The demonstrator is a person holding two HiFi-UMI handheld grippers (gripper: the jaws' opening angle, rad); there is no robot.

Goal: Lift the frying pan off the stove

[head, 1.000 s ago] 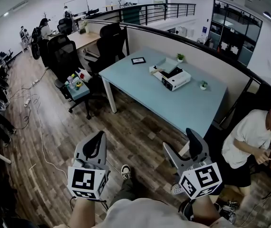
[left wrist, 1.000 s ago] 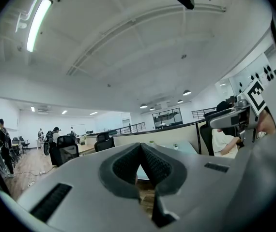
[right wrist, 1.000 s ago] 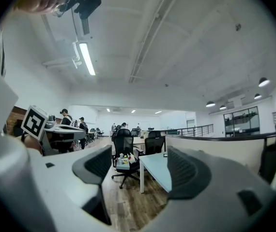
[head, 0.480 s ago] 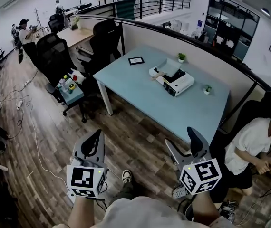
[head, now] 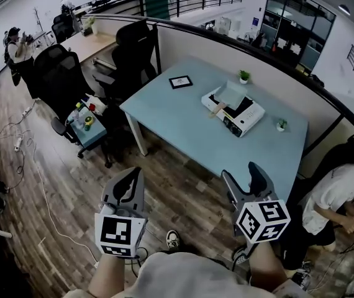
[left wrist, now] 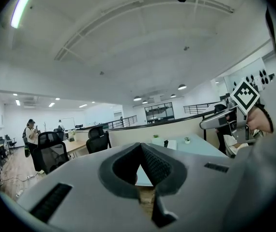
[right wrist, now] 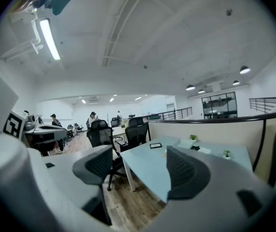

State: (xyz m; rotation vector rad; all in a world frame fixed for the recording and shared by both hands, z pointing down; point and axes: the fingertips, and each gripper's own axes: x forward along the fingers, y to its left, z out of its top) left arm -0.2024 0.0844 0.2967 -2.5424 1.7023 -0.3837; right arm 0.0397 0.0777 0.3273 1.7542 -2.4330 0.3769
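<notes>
Grippers are held low in front of the person, above a wood-plank floor [head: 171,179] in an open office, well short of a pale blue table [head: 183,120].

The left gripper [head: 129,174] has its fingers [left wrist: 152,163] pressed together at the tips, with nothing between them. The right gripper [head: 243,177] has its fingers [right wrist: 186,170] spread wide apart and holds nothing; only floor and table show through the gap.

On the table, toward its far edge and right end, sits a white box-shaped appliance [head: 239,112] with a dark top and a pale flap raised over it. Any pan on it is too small to make out. A small dark picture frame [head: 181,81] lies near the table's left end. Two little potted plants [head: 245,76] stand along the far edge by the partition.

Black office chairs [head: 59,73] stand off the table's left end. A person in a white shirt [head: 335,191] sits beyond its right end.
</notes>
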